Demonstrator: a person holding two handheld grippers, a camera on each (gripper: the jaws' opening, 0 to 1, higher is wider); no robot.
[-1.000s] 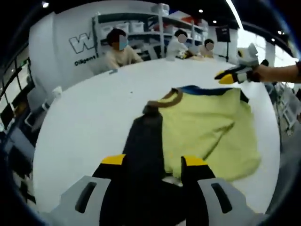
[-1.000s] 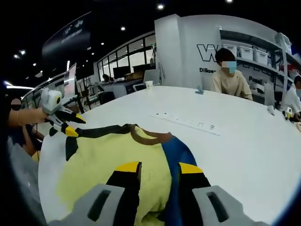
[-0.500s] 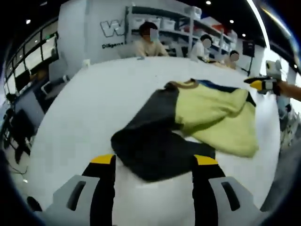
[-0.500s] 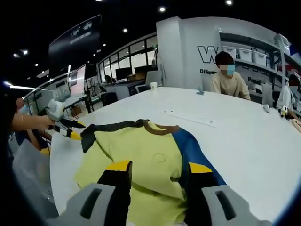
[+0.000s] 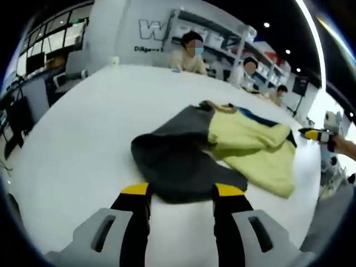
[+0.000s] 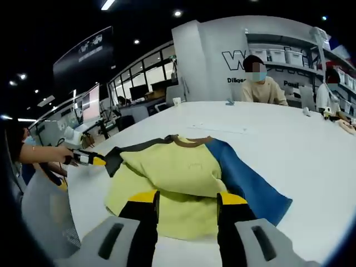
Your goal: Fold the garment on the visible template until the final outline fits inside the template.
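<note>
Ahead of my left gripper [image 5: 181,192], jaws apart and holding nothing, the garment [image 5: 222,147] lies on the white table [image 5: 83,128], dark sleeve nearest the tips. From my right gripper [image 6: 186,197], also open and empty, the yellow body sits just beyond the tips, blue sleeve to the right.

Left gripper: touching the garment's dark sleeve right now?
Apart. In the left gripper view, bare table shows between the open left gripper and the dark sleeve.
</note>
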